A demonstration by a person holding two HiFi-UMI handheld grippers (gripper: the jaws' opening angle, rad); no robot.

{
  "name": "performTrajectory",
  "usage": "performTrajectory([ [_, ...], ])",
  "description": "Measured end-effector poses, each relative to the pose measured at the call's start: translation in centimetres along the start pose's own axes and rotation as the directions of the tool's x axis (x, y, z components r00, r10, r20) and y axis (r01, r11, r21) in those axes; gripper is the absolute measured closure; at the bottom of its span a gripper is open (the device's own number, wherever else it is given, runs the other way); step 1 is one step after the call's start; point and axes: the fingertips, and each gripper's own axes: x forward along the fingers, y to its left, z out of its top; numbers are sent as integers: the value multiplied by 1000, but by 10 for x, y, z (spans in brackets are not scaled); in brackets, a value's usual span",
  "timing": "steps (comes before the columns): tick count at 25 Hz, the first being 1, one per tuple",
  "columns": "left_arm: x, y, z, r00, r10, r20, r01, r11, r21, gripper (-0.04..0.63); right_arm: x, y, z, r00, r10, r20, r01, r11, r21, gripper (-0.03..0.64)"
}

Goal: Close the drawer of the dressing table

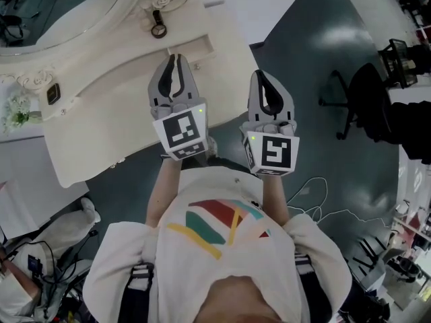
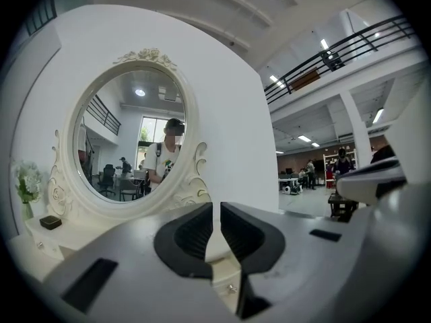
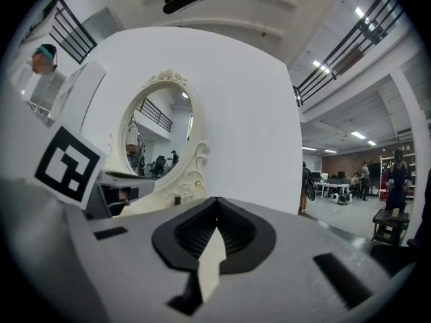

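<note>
The cream dressing table with its oval mirror stands at the upper left of the head view. Its drawer stands out a little from the front edge, with a small knob on its front. My left gripper points level at that drawer front, jaws shut with nothing between them. Through them, in the left gripper view, I see the drawer front and knob close ahead. My right gripper hangs beside it, to the right of the table's corner over the floor, shut and empty.
On the tabletop lie a small dark box, a vase of flowers and a round ring-shaped item. A white wall panel rises behind the table. A black office chair and loose cables are on the dark floor to the right.
</note>
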Motion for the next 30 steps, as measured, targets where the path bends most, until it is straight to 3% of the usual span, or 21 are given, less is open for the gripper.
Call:
performTrajectory([
  [3,8,-3,-15,1000,5,-28,-5,1000,-6,580,0,-2,-10,1000,8,-21,-8,1000,4,617],
  [5,12,-6,-30,999,1,-51,-2,1000,-14,533,0,-2,-18,999,14,-34,-14,1000,5,617],
  [17,30,-38,-130,977,-31,-209,23,999,-42,425,-8,-12,-58,992,1,-125,-1,1000,-1,617],
  [23,38,-42,-172,959,9,-285,-19,999,-30,426,-12,-19,-72,988,-16,-154,15,1000,-4,617],
  [30,49,-43,-215,919,25,-393,-30,1000,-7,426,-12,-14,-82,984,6,-176,-8,1000,-8,617],
])
